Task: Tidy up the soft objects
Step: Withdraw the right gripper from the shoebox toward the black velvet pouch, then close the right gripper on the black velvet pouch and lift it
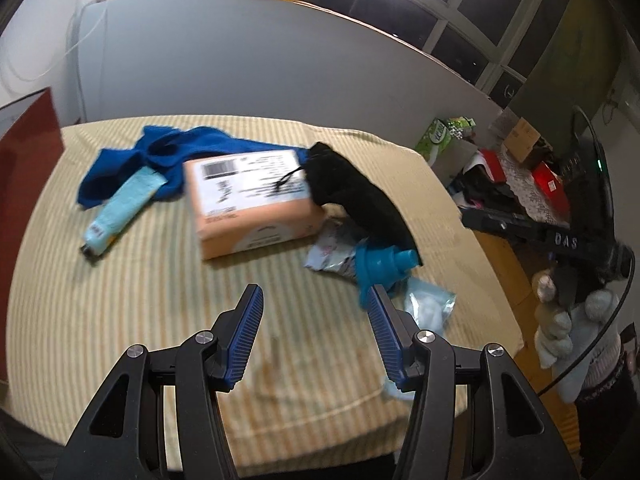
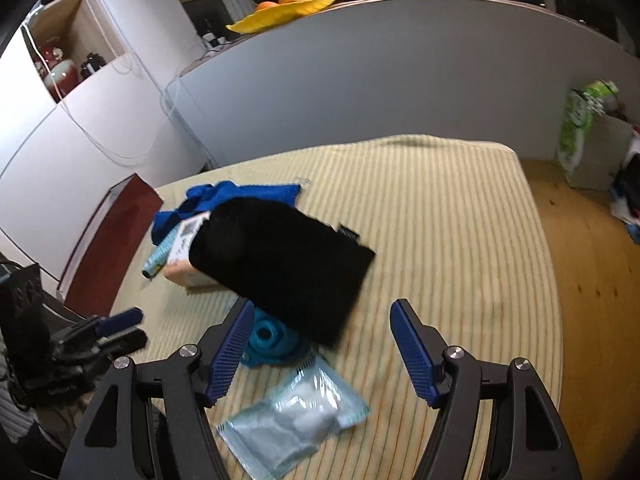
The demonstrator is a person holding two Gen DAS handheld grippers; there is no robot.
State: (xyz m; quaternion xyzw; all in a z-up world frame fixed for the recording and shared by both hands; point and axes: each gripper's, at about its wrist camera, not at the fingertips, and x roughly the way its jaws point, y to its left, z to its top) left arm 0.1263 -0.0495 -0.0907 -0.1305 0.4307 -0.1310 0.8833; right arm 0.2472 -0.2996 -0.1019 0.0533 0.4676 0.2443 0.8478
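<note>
Both grippers, left (image 1: 316,300) and right (image 2: 322,316), are hovering with fingers spread and empty over the table (image 1: 132,304), probably lining up on the black cloth (image 2: 288,264) next.

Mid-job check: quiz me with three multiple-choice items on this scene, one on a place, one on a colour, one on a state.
1. Where does the black cloth lie?
A. Draped over one end of the peach box
B. Folded inside the red bag
C. On the floor

2. What colour is the crumpled towel behind the box?
A. Yellow
B. Blue
C. White

3. How do the left tongs and the right tongs stand?
A. Both clamped on the cloth
B. One holds the tube
C. Both open and empty

Answers:
1. A: in both views the cloth hangs over the box's end and down onto the striped bedcover.
2. B: the left wrist view shows it deep blue beside the pale tube.
3. C: each view shows a clear gap between the blue pads, with nothing gripped.
</note>
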